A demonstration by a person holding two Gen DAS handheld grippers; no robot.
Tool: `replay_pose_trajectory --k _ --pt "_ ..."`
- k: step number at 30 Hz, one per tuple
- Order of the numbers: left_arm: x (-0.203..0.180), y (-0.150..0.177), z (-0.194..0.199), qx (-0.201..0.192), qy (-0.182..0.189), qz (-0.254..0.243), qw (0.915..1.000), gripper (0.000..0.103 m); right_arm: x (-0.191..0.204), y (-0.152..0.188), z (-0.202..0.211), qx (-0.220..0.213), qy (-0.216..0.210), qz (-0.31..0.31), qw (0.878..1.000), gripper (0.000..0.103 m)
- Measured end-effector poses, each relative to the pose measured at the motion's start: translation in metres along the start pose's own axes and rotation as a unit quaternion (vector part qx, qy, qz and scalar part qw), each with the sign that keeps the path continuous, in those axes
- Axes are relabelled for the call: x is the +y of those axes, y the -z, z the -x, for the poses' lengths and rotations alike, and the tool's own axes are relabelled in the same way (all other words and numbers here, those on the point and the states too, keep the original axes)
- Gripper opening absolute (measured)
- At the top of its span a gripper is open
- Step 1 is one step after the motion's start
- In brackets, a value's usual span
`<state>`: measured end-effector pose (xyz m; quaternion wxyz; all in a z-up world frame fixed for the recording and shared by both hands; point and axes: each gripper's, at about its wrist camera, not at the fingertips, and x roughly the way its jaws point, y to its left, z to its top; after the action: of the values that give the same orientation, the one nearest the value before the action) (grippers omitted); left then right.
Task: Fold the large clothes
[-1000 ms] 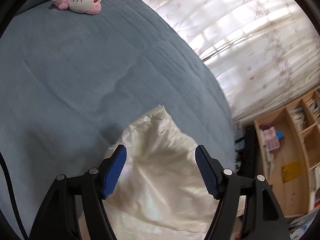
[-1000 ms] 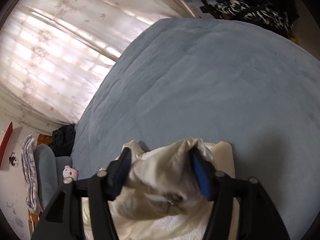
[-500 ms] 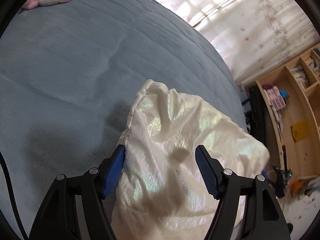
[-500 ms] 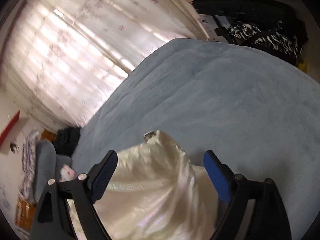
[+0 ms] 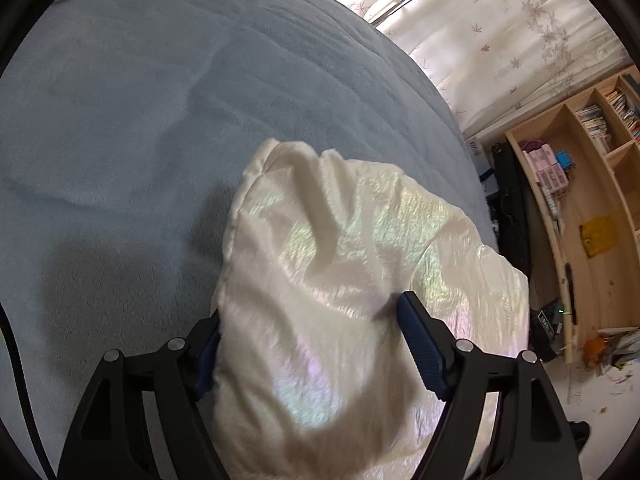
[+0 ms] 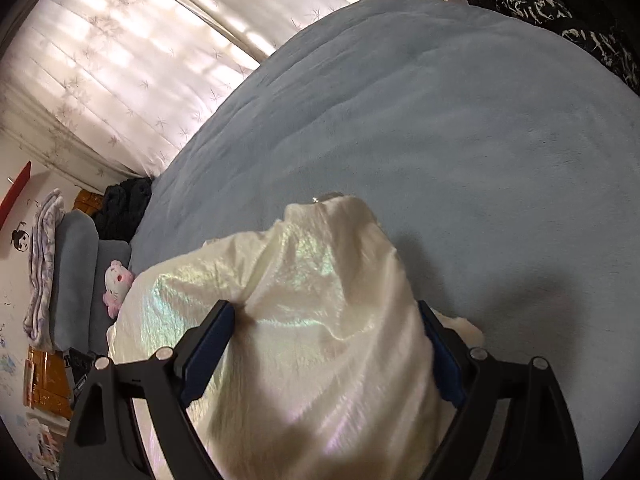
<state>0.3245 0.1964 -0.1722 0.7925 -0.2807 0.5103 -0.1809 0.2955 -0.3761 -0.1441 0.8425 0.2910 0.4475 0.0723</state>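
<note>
- We see our left tool point(image 5: 308, 312) angled down over the bed point(image 5: 160, 120), with a puffy cream garment point(image 5: 352, 280) bulging up between its two blue-padded fingers point(image 5: 420, 348).
- Its jaws are opening; the cloth fills the gap and lies against both pads, and we cannot tell whether they still pinch it.
- The garment has a pearly, iridescent sheen and rests in a crumpled heap on the grey-blue bed cover, its rounded end pointing away from us.
- Our right tool point(image 6: 324, 328) also points down at the garment point(image 6: 320, 300), which bunches up between its fingers point(image 6: 208, 344).
- Those jaws are closing, and the fabric touches both pads; how firmly they press we cannot tell.
- A small metal fastener point(image 6: 326, 197) shows at the far tip of the garment in the right wrist view.
- A pink and white plush toy point(image 6: 116, 284) lies by the grey pillows point(image 6: 76, 272) at the bed's far end.
- Patterned curtains point(image 5: 500, 32) glow behind the bed, and a wooden bookshelf point(image 5: 592, 200) stands to one side.
</note>
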Motion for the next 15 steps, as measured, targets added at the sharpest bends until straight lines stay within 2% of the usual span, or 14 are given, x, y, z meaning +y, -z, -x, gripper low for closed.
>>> replay_pose_trajectory --k 2,4,5,7,10,13,14,15 --pt "-0.009 0.003 0.006 -0.018 -0.03 -0.022 0.9991 0.071 0.009 0.003 -0.003 0.004 0.03 0.025 0.999 0.043" --pt "-0.021 0.005 0.011 -0.041 -0.075 -0.044 0.9954 0.043 0.017 0.006 0.0 -0.007 0.057 0.051 0.997 0.028" --pt "-0.028 0.006 0.013 -0.055 -0.108 -0.051 0.9913 0.036 0.022 0.007 0.004 -0.019 0.072 0.062 0.995 0.02" --pt "-0.034 0.007 0.017 -0.075 -0.131 -0.043 0.9875 0.019 0.032 0.008 0.015 -0.051 0.101 0.075 0.991 0.017" --pt "-0.048 0.01 0.016 -0.101 -0.192 -0.032 0.9756 0.019 0.041 0.008 0.022 -0.089 0.154 0.083 0.981 0.017" --pt "-0.065 0.02 -0.009 -0.112 -0.293 -0.062 0.9474 0.019 0.039 0.01 0.006 -0.077 0.2 0.089 0.973 0.017" --pt "-0.07 0.023 -0.017 -0.118 -0.319 -0.077 0.937 0.019 0.038 0.011 0.001 -0.076 0.211 0.091 0.97 0.017" --pt "-0.072 0.025 -0.023 -0.121 -0.335 -0.085 0.9305 0.019 0.037 0.013 -0.004 -0.076 0.22 0.095 0.968 0.018"
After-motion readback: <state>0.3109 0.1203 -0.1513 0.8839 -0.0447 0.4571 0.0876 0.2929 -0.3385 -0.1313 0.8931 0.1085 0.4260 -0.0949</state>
